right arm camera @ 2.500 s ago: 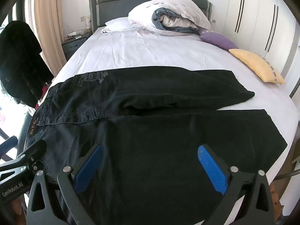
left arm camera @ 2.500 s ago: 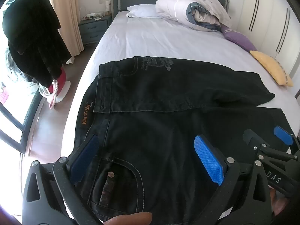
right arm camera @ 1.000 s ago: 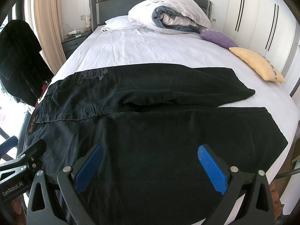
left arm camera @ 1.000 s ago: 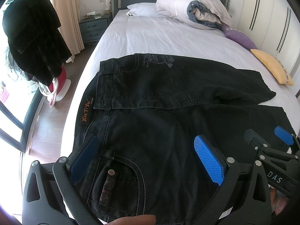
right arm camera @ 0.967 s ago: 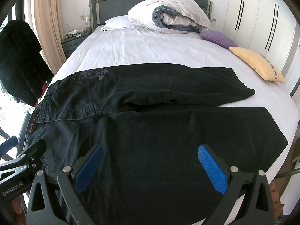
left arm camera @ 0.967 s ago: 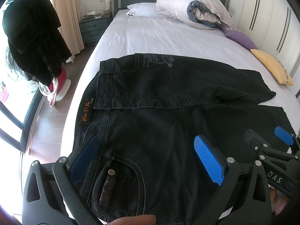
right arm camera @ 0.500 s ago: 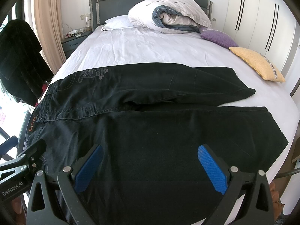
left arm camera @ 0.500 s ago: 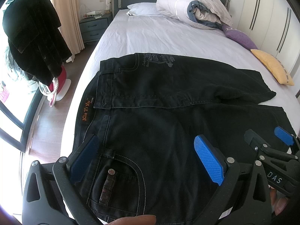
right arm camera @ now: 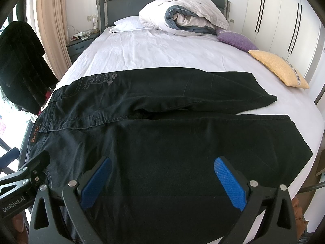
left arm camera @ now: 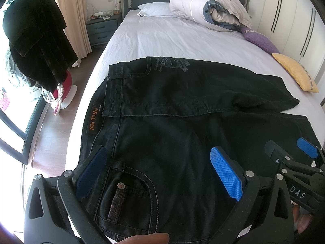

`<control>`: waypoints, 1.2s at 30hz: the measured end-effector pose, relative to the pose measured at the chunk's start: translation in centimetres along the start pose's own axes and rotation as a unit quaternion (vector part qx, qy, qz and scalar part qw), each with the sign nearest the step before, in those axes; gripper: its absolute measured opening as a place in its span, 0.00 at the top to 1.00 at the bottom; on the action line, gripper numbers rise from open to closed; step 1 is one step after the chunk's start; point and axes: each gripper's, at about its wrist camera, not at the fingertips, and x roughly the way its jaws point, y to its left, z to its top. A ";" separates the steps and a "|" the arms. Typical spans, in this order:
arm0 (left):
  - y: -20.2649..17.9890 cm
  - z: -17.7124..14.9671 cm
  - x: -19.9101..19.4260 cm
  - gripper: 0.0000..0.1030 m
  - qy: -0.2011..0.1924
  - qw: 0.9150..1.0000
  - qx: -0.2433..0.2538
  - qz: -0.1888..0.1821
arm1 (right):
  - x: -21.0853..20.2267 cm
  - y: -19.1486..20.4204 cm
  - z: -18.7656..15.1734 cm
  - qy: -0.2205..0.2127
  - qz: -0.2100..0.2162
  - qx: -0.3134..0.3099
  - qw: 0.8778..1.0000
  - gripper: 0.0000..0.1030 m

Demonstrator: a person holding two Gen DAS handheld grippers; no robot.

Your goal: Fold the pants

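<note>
The black denim pants (left arm camera: pixel 182 122) lay spread flat across the white-sheeted bed (left arm camera: pixel 182 38), directly beneath both tongs. The left gripper (left arm camera: pixel 160 172) hung wide apart over the waistband pocket, and the right gripper (right arm camera: pixel 160 181), equally wide, over the near leg.

Black pants (right arm camera: pixel 162 134) spread across the bed (right arm camera: pixel 162 48); right gripper (right arm camera: pixel 160 180) agape above them, seemingly not touching.
</note>
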 end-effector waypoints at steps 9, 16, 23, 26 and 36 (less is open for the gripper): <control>0.2 -0.2 0.0 0.00 0.000 1.000 0.000 0.000 | 0.1 0.0 -0.1 0.000 0.000 0.000 1.000 0.00; 0.2 -0.2 0.0 0.00 0.001 1.000 0.000 0.000 | 0.1 0.1 -0.1 0.000 0.000 0.000 1.000 0.00; 0.4 -0.9 0.5 0.00 0.001 1.000 -0.001 -0.003 | 0.3 0.1 -0.1 0.001 0.001 0.000 1.000 0.00; 0.6 -1.3 0.8 0.00 0.004 1.000 -0.003 -0.010 | 0.3 0.1 -0.1 0.001 0.001 0.000 1.000 0.00; 1.7 1.9 2.3 0.00 0.009 0.999 -0.003 -0.053 | 0.3 -0.9 1.5 -0.029 0.090 -0.030 0.995 0.00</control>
